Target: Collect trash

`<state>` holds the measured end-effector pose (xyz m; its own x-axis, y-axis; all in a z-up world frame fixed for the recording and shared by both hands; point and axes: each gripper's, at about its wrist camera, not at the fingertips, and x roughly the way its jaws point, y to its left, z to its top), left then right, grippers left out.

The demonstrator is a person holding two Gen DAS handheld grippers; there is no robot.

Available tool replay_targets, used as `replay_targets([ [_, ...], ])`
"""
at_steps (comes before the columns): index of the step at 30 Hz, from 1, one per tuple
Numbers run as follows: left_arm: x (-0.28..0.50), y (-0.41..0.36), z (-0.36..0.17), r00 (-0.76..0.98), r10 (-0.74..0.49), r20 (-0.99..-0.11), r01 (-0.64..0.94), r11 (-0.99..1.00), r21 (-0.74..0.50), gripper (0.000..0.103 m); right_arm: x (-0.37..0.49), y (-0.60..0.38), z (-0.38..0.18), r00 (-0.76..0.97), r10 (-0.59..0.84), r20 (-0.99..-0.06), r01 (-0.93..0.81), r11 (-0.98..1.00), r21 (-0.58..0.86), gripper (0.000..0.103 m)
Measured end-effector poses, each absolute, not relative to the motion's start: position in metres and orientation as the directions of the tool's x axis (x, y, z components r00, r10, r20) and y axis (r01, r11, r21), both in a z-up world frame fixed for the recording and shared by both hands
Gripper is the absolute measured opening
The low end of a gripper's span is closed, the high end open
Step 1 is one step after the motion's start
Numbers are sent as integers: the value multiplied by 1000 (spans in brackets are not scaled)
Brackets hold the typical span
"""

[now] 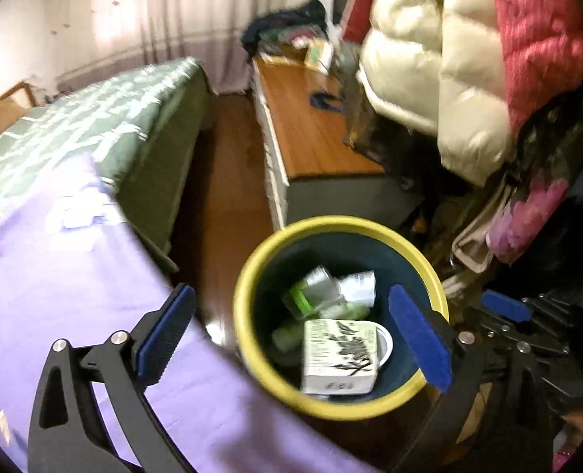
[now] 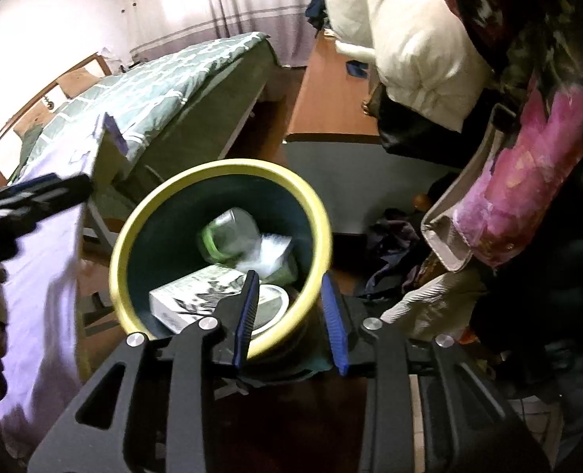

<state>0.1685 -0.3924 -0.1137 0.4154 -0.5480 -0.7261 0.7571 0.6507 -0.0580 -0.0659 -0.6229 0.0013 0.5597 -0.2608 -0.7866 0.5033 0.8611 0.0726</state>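
**Bin holds the trash, both grippers at its rim**

We see the bed [image 1: 94, 118] behind the yellow-rimmed bin [image 1: 248, 276], a wooden table [image 1: 311, 126] beyond it. Inside the bin lie a white box [image 1: 339, 354], a clear bottle [image 1: 315, 287] and wrappers. Our left gripper [image 1: 291, 347] hangs over the bin, jaws spread wide and empty. Our right gripper [image 2: 291, 315] straddles the bin's near rim; we cannot tell whether it grips it.

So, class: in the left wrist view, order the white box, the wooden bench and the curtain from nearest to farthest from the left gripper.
1. White box, in the bin below the left gripper.
2. Wooden bench, beyond the bin.
3. Curtain, back wall.
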Motion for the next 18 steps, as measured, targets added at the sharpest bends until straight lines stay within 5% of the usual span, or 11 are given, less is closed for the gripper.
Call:
replay_targets([
  [9, 126, -232, -56, 669, -489, -561, 574, 818, -29, 98, -65, -562, 26, 638, -185, -747, 364, 928, 81, 45],
  [18, 68, -91, -31, 844, -250, -474, 285, 958, 2, 98, -89, -497, 75, 750, -176, -637, 260, 965, 39, 64],
])
